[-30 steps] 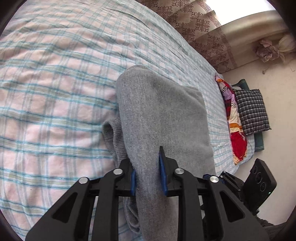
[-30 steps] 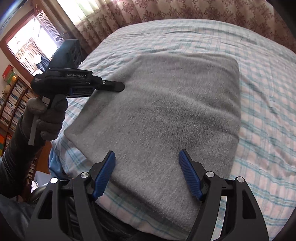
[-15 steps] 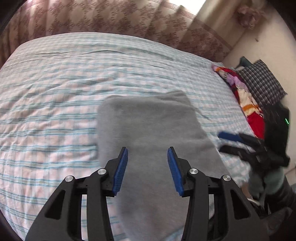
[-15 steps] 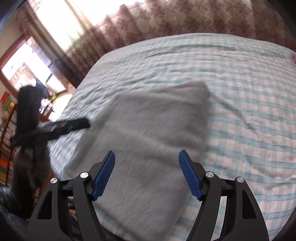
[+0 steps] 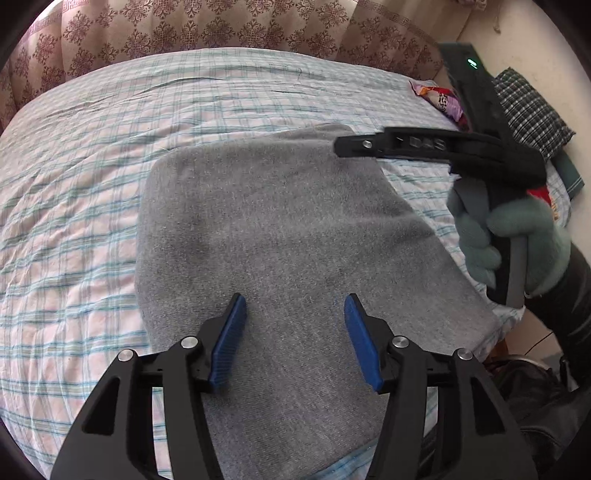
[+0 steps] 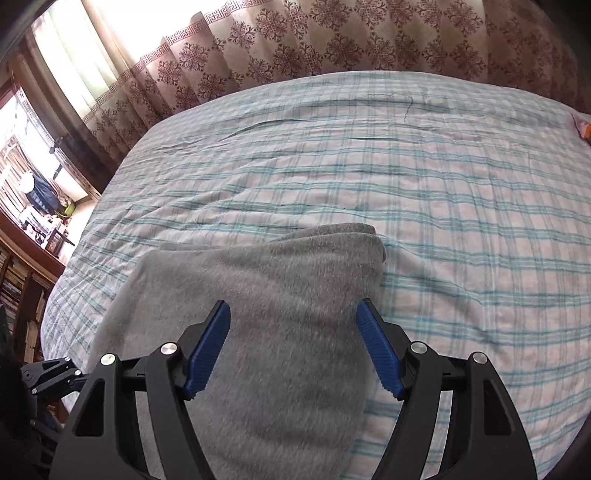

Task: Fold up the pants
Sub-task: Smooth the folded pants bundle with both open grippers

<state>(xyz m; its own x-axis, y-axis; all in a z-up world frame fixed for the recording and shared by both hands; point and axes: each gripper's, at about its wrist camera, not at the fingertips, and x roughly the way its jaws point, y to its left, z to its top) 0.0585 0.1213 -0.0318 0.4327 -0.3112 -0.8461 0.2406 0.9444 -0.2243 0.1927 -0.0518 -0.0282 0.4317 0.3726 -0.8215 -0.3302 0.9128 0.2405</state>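
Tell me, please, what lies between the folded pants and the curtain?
Only bare plaid bedsheet lies between the pants and the curtain; the right wrist view shows it best.

No clearly legible text anywhere

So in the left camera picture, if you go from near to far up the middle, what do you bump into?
Left gripper with open jaws → folded grey pants → checked bedsheet → patterned curtain.

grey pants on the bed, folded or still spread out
Folded. The grey pants lie as a compact block on the checked bed sheet, with stacked layers showing at the far right corner in the right wrist view. No legs trail out.
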